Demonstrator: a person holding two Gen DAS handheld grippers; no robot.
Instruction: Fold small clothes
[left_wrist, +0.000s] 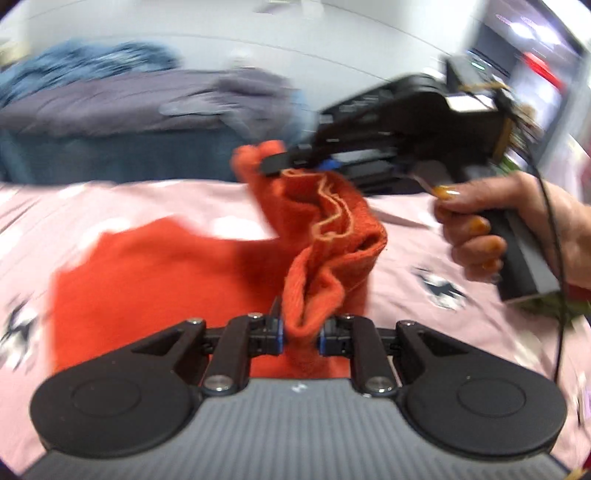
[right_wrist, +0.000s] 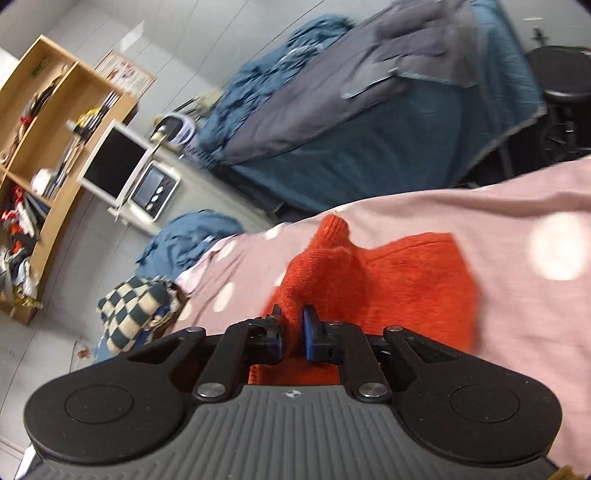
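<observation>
An orange knitted garment (left_wrist: 159, 280) lies on a pink spotted sheet (left_wrist: 110, 206). My left gripper (left_wrist: 301, 332) is shut on a bunched fold of it and holds that part lifted. My right gripper (left_wrist: 273, 166) shows in the left wrist view, held by a hand (left_wrist: 517, 229), and is shut on another edge of the lifted fold, higher up. In the right wrist view the right gripper (right_wrist: 291, 332) pinches the orange garment (right_wrist: 406, 280), whose flat part spreads to the right on the pink sheet (right_wrist: 517, 332).
A bed with a blue and grey cover (right_wrist: 351, 122) stands behind. A wooden shelf (right_wrist: 48, 129), a monitor (right_wrist: 110, 166) and a small appliance (right_wrist: 153, 192) are at the left. A checked cloth (right_wrist: 136, 314) and blue clothes (right_wrist: 192, 240) lie by the sheet's edge.
</observation>
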